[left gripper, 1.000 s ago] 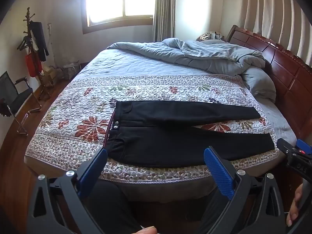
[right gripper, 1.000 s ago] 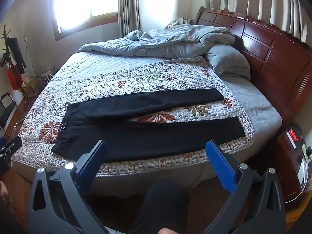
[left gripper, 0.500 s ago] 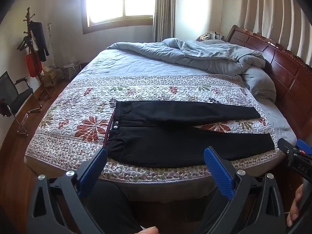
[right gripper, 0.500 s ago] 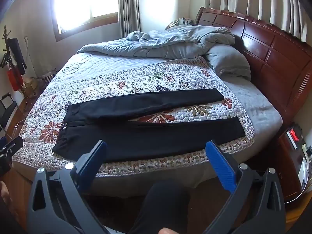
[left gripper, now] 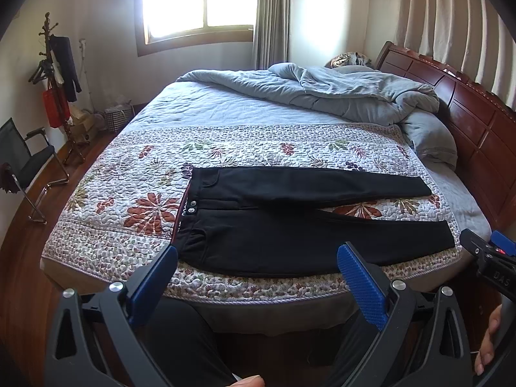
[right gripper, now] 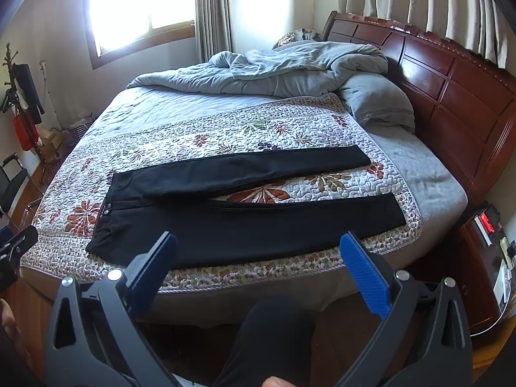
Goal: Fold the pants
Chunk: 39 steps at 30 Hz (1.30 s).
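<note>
Pants [left gripper: 290,225] were laid flat on the bed [left gripper: 129,225], legs apart; nothing was folded yet; left tongs [left gripper: 258,277] and right tongs [right gripper: 258,271] were spread wide, empty.

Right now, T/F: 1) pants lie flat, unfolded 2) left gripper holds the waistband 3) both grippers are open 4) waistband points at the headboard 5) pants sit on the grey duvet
1) True: the pants lie flat, legs apart.
2) False: the left gripper is short of the bed, holding nothing.
3) True: the right gripper is open too.
4) False: the hems face the headboard.
5) False: they sit on the floral quilt; the duvet is bunched behind.
</note>
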Motion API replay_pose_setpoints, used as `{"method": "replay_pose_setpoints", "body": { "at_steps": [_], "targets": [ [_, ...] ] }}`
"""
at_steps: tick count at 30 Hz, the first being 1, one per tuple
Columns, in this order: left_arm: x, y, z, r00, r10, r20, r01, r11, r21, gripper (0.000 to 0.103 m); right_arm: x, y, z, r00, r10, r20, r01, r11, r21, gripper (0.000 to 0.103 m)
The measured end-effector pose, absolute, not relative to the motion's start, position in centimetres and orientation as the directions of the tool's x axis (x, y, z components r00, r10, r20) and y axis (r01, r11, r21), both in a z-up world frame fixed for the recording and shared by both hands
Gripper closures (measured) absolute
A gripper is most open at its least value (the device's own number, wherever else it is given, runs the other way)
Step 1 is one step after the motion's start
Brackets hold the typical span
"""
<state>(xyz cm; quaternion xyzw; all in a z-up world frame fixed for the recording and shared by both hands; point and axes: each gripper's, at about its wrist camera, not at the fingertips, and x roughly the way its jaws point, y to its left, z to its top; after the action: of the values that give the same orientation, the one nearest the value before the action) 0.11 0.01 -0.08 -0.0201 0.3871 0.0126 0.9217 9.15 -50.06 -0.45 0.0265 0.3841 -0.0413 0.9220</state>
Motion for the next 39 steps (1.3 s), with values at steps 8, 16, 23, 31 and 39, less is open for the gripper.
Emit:
{"method": "replay_pose_setpoints", "body": {
  "at_steps": [8, 16, 23, 31, 39],
  "targets": [
    [0.14, -0.02, -0.04, 0.699, 0.009, -0.715, -0.04, 0.999, -0.026, 0.004, 9.0, -50.01, -0.46, 0.704, -0.054, -0.708, 0.097, 0.995, 0.02, 0.002],
    [-0.03, -0.06, 0.34, 0.706, 0.013, -0.708, -0.04, 0.999, -0.021, 0.004, 9.04, -49.98, -0.47, 0.707, -0.052, -0.705, 0.094, 0.995, 0.022, 0.002],
    [0.09, -0.24, 0.43, 0.705, 0.01, -0.709, -0.034, 0.999, -0.02, 0.004, 9.12, -49.9, -0.54, 0.706, -0.049, -0.707, 0.09, 0.996, 0.02, 0.002],
    [0.21, -0.3, 0.41, 0.707, 0.011, -0.707, -0.034, 0.999, -0.017, 0.004, 9.28, -49.88, -0.55, 0.705, -0.05, -0.707, 0.092, 0.996, 0.021, 0.002],
    [0.32, -0.3, 0.28, 0.706, 0.011, -0.708, -0.032, 0.999, -0.017, 0.004, 9.35, -49.92, -0.58, 0.703, -0.05, -0.71, 0.093, 0.995, 0.022, 0.002]
  ]
}}
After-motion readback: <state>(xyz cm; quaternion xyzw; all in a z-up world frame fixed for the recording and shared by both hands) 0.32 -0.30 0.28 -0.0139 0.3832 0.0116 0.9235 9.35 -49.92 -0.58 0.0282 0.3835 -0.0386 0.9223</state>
